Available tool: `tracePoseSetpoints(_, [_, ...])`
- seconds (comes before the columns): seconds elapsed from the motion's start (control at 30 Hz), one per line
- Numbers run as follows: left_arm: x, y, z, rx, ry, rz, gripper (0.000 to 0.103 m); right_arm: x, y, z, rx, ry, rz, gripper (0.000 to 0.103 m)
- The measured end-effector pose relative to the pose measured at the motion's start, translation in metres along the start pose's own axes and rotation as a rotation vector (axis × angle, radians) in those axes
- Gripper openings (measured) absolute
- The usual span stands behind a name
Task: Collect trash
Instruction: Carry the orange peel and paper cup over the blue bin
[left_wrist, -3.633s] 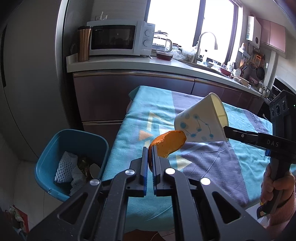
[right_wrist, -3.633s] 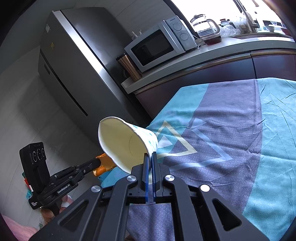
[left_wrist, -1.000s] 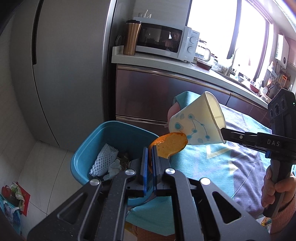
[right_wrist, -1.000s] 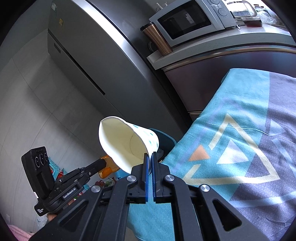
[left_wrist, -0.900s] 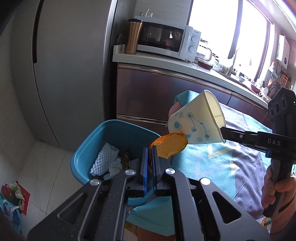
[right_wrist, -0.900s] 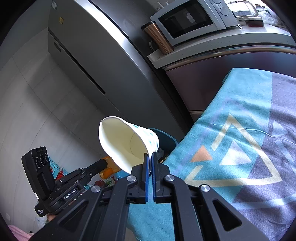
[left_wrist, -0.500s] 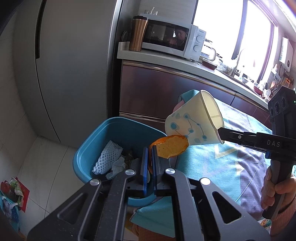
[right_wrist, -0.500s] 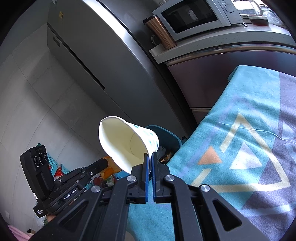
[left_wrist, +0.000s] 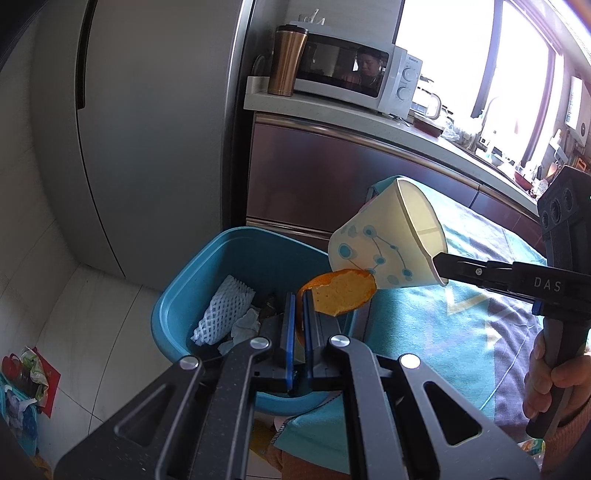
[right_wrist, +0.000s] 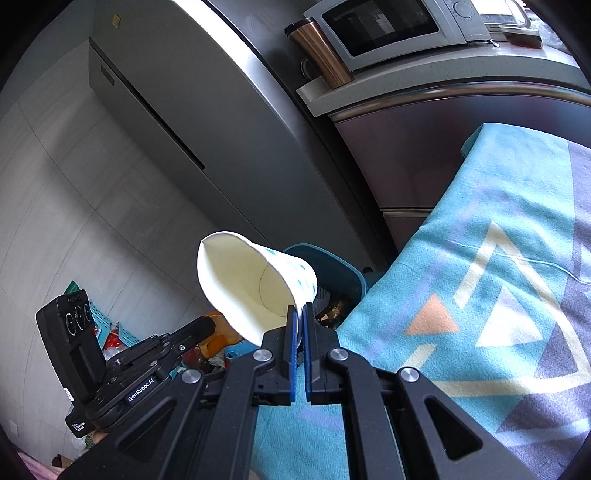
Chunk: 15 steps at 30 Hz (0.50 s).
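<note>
My left gripper (left_wrist: 299, 306) is shut on an orange peel (left_wrist: 341, 292) and holds it over the near right rim of the blue trash bin (left_wrist: 184, 295). My right gripper (right_wrist: 300, 314) is shut on the rim of a white paper cup with blue dots (right_wrist: 251, 291), tilted on its side in the air. In the left wrist view the cup (left_wrist: 384, 251) hangs just right of the bin, above the table edge, with the right gripper (left_wrist: 439, 264) behind it. The left gripper (right_wrist: 207, 326) shows in the right wrist view, its peel (right_wrist: 214, 341) mostly hidden by the cup.
The bin holds white foam netting (left_wrist: 223, 308) and crumpled paper. A table with a teal and purple cloth (right_wrist: 498, 295) lies right of the bin. A grey fridge (left_wrist: 147, 129) and a counter with a microwave (left_wrist: 351, 74) stand behind. Litter lies on the floor (left_wrist: 26, 373) at left.
Both grippers have moved left from above the table toward the bin, still holding the peel and the cup. The bin now sits under the left gripper.
</note>
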<state>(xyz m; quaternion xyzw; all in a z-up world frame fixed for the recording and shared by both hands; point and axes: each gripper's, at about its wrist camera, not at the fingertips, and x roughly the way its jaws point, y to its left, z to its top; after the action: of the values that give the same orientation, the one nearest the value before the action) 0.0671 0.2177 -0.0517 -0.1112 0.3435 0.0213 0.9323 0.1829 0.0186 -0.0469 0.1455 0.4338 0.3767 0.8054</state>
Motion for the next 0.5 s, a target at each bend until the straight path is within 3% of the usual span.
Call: tracePoseSetpoints(0.5, [0.010,0.005,-0.003,-0.016,0.018,0.012,0.005,0.015,0.005,0.002,-0.008,0.023,-0.010,0.002])
